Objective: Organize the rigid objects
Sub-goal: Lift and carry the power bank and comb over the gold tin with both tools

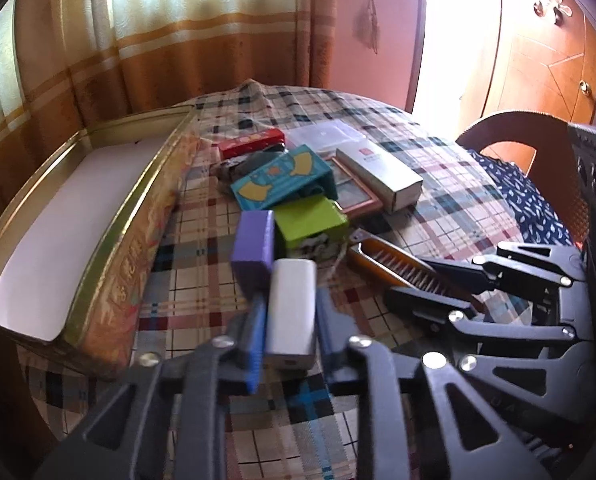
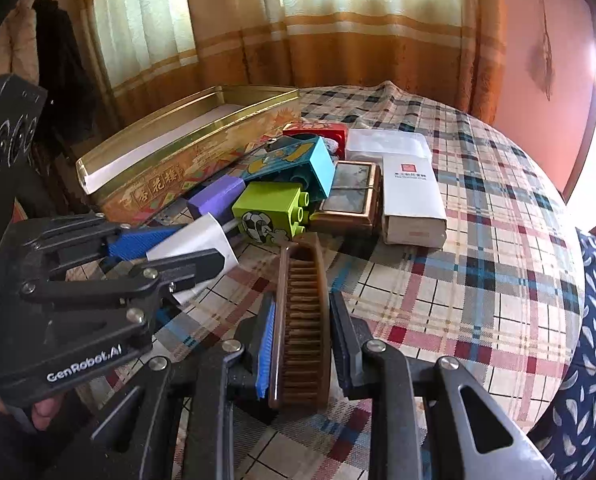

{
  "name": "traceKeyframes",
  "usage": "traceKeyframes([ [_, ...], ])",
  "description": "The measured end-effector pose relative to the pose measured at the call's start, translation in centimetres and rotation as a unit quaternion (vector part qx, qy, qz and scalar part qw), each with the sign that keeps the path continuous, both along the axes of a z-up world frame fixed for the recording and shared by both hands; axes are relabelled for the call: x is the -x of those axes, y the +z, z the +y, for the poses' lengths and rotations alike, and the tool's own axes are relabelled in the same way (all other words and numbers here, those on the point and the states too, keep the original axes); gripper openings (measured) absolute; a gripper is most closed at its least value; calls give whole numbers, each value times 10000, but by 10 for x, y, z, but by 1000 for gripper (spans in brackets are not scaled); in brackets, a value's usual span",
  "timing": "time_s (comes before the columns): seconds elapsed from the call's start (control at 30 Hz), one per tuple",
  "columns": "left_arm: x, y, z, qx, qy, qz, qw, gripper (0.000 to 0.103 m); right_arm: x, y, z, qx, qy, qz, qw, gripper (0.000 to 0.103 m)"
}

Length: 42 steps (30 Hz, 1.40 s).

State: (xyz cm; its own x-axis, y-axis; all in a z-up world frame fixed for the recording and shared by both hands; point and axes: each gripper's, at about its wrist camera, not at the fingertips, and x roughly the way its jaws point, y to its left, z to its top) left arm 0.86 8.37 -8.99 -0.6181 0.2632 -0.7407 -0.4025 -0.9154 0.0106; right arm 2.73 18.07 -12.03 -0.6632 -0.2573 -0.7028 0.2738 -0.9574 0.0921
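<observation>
Two grippers are at work: the left gripper and the right gripper. One long gold tin stands open at the edge of the counter, which wears one plaid cloth.

Beside the tin lie four toy blocks:
- one purple block nearest the tin
- one green block just past it
- one teal block behind those
- one red block farthest back

Also out from the tin are:
- one silver power bank
- one brown brush
- one white carton
- one framed picture
- one clear plastic case
</observation>
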Motion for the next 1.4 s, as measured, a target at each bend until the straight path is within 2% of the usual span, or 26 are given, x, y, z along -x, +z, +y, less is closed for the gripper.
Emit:
traceKeyframes([
  [0.3, 3, 1, -10, -63, 176, 158, 9997, 20, 3, -2, 8, 312, 17, 85, 9995, 28],
  [0.5, 7, -2, -21, -145, 344, 384, 9986, 20, -1, -4, 5, 182, 74, 332, 9993, 27],
  [0.73, 4, 7, -28, -312, 413, 698, 9962, 20, -7, 5, 3, 178, 189, 726, 9970, 27],
  [0.9, 5, 9, -29, -354, 449, 716, 9958, 20, -8, 8, 3, 214, 198, 831, 9961, 27],
  [1.4, 1, 26, -40, -523, 719, 1131, 9896, 20, -16, 21, 2, 213, 233, 1190, 9924, 27],
])
